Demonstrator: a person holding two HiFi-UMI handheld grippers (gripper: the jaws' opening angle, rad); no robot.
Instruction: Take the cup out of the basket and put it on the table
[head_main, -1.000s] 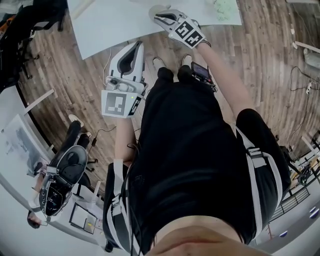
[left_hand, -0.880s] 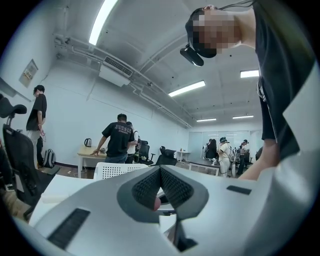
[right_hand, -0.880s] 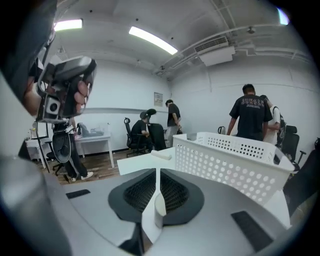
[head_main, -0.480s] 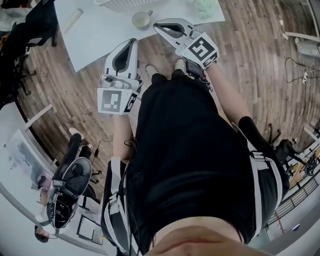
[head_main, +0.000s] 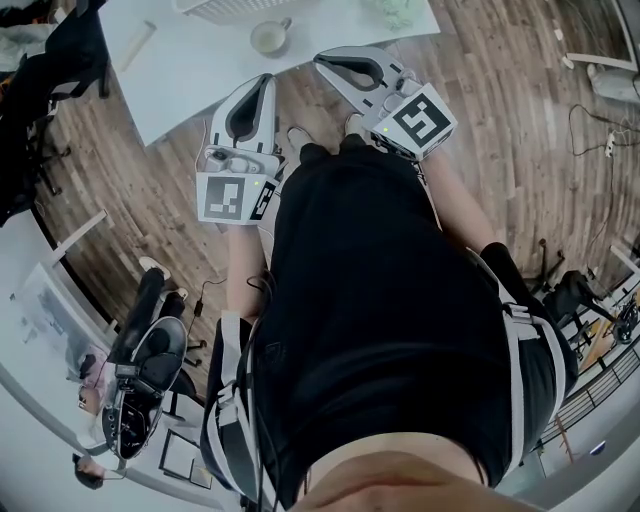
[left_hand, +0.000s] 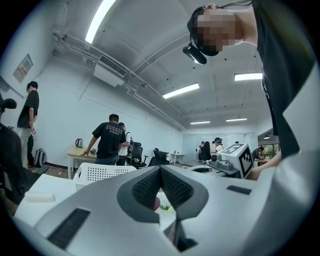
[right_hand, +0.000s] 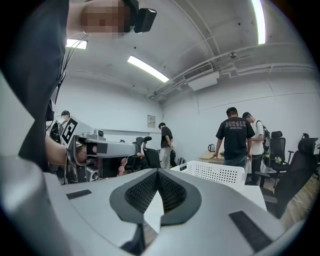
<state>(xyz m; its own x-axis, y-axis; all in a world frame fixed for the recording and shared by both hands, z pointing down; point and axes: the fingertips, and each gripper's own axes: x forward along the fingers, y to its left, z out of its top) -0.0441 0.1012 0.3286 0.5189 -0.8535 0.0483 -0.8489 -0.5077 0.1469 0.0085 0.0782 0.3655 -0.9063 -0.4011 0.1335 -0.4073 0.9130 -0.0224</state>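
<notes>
My left claw (head_main: 262, 88) and right claw (head_main: 328, 60) are both clenched on nothing, at the bench's (head_main: 190, 70) near edge. Reaching in shut, I could topple the cup (head_main: 270, 38), which stands on the bench just beside the basket (head_main: 225, 6). A second ago neither cup nor basket showed.

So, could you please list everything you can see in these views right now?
table: one, white, ahead of the person
basket: one, white, perforated, on the table's far side
cup: one, pale, on the table beside the basket
green thing: one, table's right part, too blurred to name
oblong thing: one, white, table's left part
floor: brown wood
bystanders: several, dark clothes, background
left gripper: one, grey-white, shut, empty
right gripper: one, grey-white, shut, empty
</notes>
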